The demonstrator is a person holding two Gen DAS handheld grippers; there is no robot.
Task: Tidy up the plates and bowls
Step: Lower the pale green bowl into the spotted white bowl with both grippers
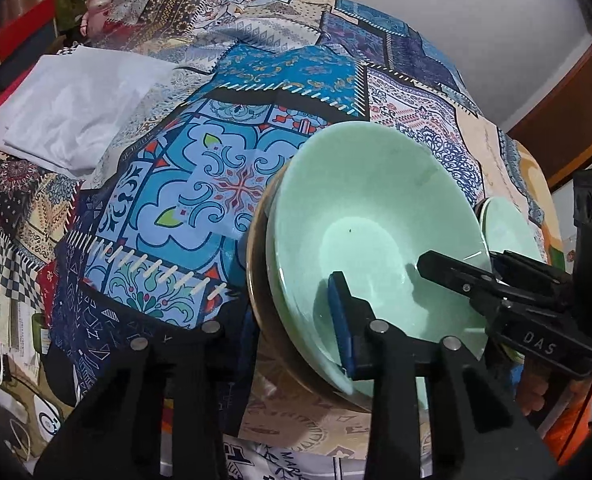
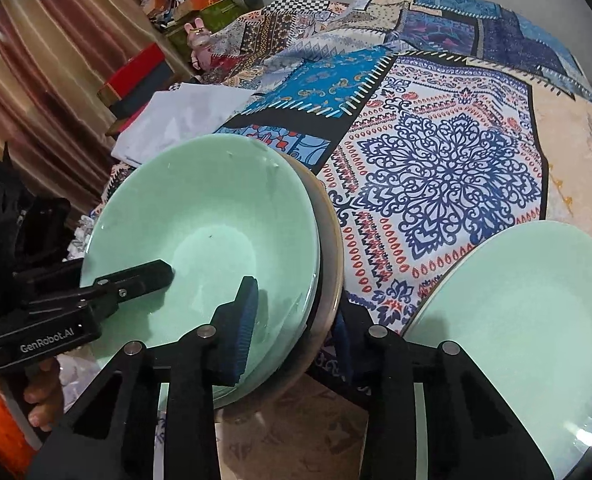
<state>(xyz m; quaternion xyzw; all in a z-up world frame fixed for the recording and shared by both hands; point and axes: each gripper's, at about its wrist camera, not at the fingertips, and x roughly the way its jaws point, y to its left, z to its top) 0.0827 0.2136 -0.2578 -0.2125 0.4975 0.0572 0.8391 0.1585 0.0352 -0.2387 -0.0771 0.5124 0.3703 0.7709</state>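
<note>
The green bowl (image 1: 376, 216) sits on the patterned cloth (image 1: 223, 184), plate (image 2: 516, 320) at 3 o'clock. Left gripper (image 1: 291, 316) and right gripper (image 2: 296, 320) each straddle the bowl's rim, jaws narrow; grip cannot be confirmed.

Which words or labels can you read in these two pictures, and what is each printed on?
"GenRobot.AI": on the left gripper, along its black body.
"DAS": on the right gripper, on its black body.
Printed lettering on the patterned cloth near the bottom edge: cut off, too partial to read.
Nothing is written on the green bowl.
</note>
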